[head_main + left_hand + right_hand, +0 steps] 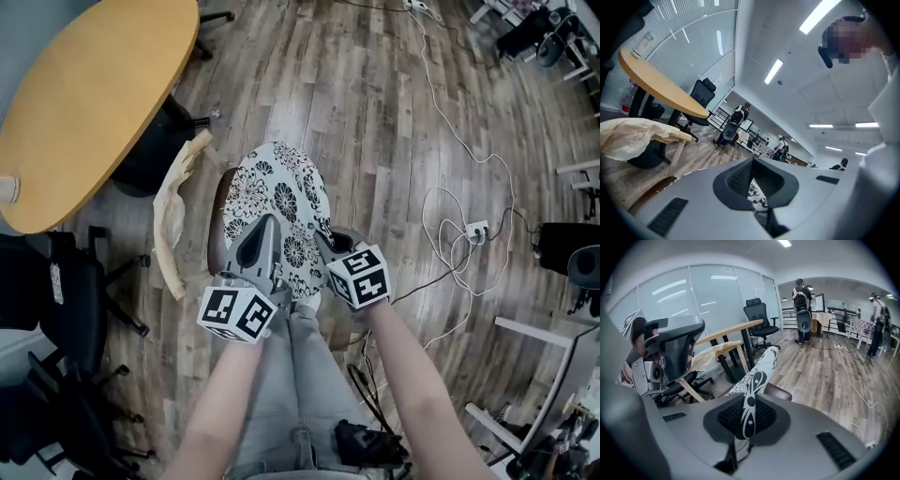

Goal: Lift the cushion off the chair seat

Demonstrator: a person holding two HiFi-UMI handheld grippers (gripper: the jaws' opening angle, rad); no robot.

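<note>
The cushion, white with a black flower print, hangs tilted over the brown chair seat, held by its near edge. My left gripper is shut on the near left part of that edge, with printed fabric showing between its pads. At the near right, my right gripper is shut on the edge too. In the right gripper view the cushion runs up and away from the shut jaws, with the seat below it.
A yellow oval table stands at the upper left, and beside the seat is a pale wooden chair draped in cream paper. Black office chairs crowd the left. White cables and a power strip lie on the floor at right. My legs are just below.
</note>
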